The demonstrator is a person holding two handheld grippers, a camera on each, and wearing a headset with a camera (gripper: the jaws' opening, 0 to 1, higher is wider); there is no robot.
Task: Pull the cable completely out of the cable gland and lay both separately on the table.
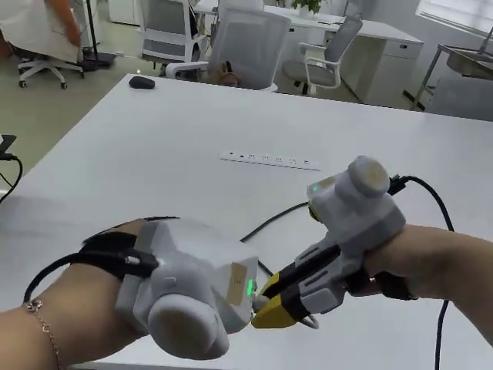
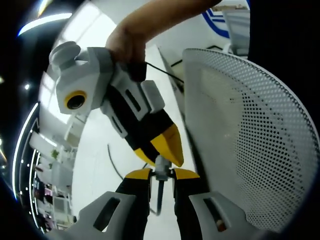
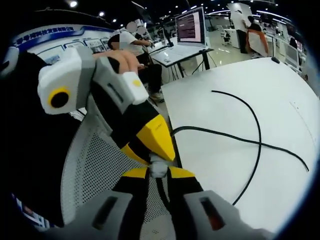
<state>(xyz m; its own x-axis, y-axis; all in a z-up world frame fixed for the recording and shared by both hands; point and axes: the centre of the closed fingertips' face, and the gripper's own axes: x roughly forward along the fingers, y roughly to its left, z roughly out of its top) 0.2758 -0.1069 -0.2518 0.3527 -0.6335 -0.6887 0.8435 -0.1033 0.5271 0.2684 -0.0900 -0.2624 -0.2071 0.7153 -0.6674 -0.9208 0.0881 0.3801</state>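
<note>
The left gripper and the right gripper met nose to nose. Between the two pairs of yellow tips sat the cable gland, a small pale piece. Both pairs of jaws were pressed together on it from opposite sides. The views were too crowded to show which pair had the gland's body and which the cable's end. From that meeting point the black cable ran out ahead of the right gripper and lay in loose, crossing curves on the white table, well beyond the tips. A power strip lay farther out again. Behind the jaws stood the mesh back of a chair, so the gland seemed to be held in the air near the table's edge, not resting on it. The gland looked light, hard and smooth, and likely to twist or pop out of narrow tips, so a square pinch across its widest part would suit. The cable looked limp and light, its jacket probably gripped by the seal inside. The hold on it belonged just beside the gland, with a straight pull along the axis, since a grip farther out would only bend the slack.
</note>
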